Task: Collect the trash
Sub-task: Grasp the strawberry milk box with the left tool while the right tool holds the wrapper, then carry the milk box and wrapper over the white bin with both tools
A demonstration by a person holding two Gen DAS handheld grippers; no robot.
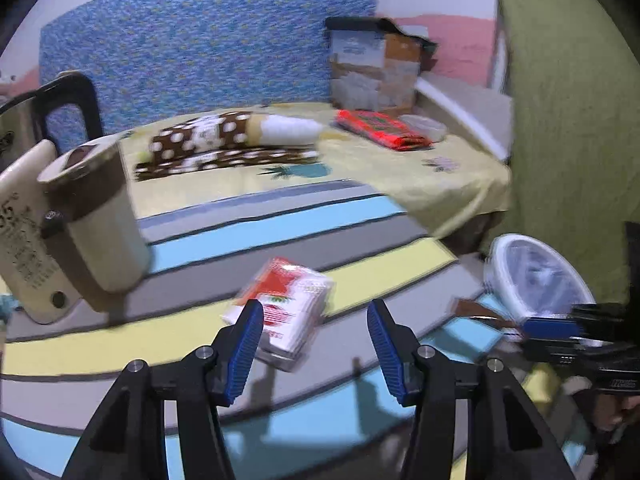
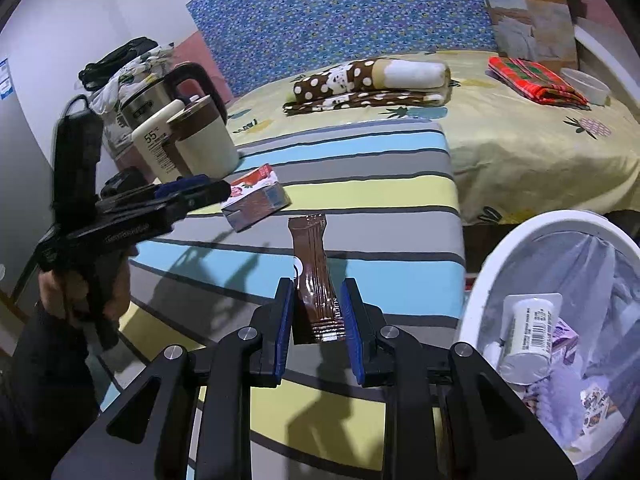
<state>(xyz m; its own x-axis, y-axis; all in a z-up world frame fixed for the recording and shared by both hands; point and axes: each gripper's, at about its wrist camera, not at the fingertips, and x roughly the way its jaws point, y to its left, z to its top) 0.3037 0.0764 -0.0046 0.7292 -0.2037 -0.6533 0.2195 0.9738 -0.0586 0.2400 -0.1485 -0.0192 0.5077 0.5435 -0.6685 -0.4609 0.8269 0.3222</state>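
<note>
A person working two hand-held grippers clears litter from a striped mat [image 2: 360,168] beside a bed. The right gripper [image 2: 318,312] is clamped on a brown wrapper [image 2: 314,276], pads pressing both long edges near its lower end, so the wrapper stands up out of the jaws with its long axis running away from the camera. A white bin [image 2: 520,240], already holding a bottle [image 2: 528,336] and other scraps, sits just to the right of the mat's edge, on the right gripper's side and nearer to it than to the other hand; dropping the wrapper looks to call for a swing rightward over the rim.

The left gripper [image 1: 316,332] hangs over the mat with its jaws spread wide and nothing between the pads. A red-and-white carton [image 1: 286,308] lies flat on the mat just ahead of it and slightly toward its left finger, long axis slanting toward the near left. The carton probably falls to this hand, which must shift a little left to straddle it. A cream mug [image 1: 100,220] stands farther left on the mat.
</note>
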